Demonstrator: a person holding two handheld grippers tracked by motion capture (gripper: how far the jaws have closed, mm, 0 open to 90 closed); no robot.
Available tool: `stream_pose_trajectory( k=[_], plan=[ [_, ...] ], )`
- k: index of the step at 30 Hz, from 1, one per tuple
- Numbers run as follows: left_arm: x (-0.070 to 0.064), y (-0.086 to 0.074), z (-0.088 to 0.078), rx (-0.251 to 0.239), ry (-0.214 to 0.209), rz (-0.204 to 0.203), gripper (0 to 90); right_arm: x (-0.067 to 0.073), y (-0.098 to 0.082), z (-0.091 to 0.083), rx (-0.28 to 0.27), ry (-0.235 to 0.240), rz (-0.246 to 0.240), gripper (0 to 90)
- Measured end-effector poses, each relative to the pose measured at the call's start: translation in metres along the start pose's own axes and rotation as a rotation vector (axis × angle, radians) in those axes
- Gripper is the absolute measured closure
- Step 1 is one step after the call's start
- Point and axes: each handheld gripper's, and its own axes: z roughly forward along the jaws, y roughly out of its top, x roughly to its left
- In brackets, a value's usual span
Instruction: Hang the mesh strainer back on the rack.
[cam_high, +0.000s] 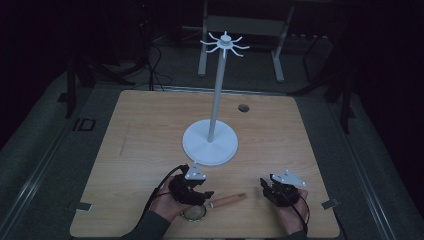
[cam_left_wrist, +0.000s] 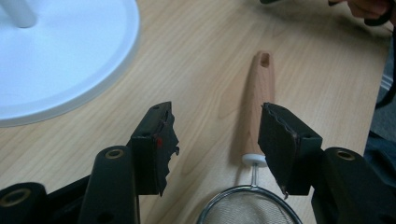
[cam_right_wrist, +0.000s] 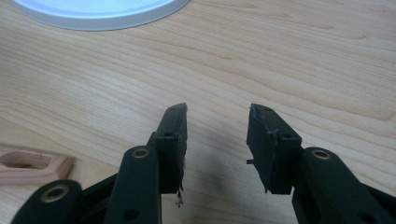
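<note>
Item 1. Strainer (cam_high: 196, 212): small round bowl of fine metal mesh in a wire rim, lying flat at the near edge of the table. A thin wire neck and a white collar join it to a turned handle (cam_left_wrist: 259, 100) of pale wood, smooth, tapering, with a slotted hanging hole at its far tip. The handle points away and to the right.

Item 2. Left gripper (cam_left_wrist: 217, 140): black, matt body, hand-held, with a grey three-cornered plate on top. The jaws stand apart and grasp nothing; the pads are dark and rough, ragged at the edges. The handle lies on the table between them, close against the right-hand pad in the left gripper view; whether it touches cannot be told.

Item 3. Right gripper (cam_right_wrist: 217, 140): same make, held over bare wood to the right of the strainer. Jaws parted, nothing between them. The end of the wooden handle shows at the left margin of the right gripper view.

Item 4. Table (cam_high: 150, 130): rectangular top with rounded corners, light wood-grain laminate.

Item 5. Stand (cam_high: 210, 142): white, smooth, with a flat round base, a slim upright pole and a crown of radiating hooks. It stands mid-table, beyond both grippers.
</note>
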Motion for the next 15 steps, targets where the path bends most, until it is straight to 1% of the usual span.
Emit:
stream_pose_trajectory(
  k=[1, 2, 3, 6, 10, 11, 12, 15],
  plan=[
    [-0.002, 0.001, 0.003, 0.015, -0.006, 0.007, 46.1, 0.000, 0.000, 0.000, 0.001, 0.001, 0.001, 57.5],
    [-0.002, 0.001, 0.003, 0.015, -0.006, 0.007, 46.1, 0.000, 0.000, 0.000, 0.001, 0.001, 0.001, 57.5],
    [-0.004, 0.003, 0.006, 0.030, -0.010, 0.016, 46.2, 0.000, 0.000, 0.000, 0.001, 0.000, 0.000, 57.4],
    [-0.007, 0.005, 0.010, 0.054, -0.017, 0.029, 46.9, 0.000, 0.000, 0.000, 0.002, 0.000, 0.000, 57.2],
    [-0.008, 0.007, 0.012, 0.068, -0.024, 0.041, 48.0, 0.000, 0.000, 0.000, 0.000, 0.000, 0.002, 57.0],
    [-0.010, 0.010, 0.015, 0.083, -0.038, 0.046, 48.1, -0.001, 0.000, 0.000, 0.001, 0.001, 0.003, 56.7],
    [-0.010, 0.010, 0.016, 0.091, -0.042, 0.053, 48.0, -0.001, 0.000, 0.000, 0.001, 0.001, 0.004, 56.5],
    [-0.010, 0.012, 0.017, 0.106, -0.042, 0.060, 48.1, -0.001, 0.000, 0.000, 0.001, 0.003, 0.005, 56.2]
  ],
)
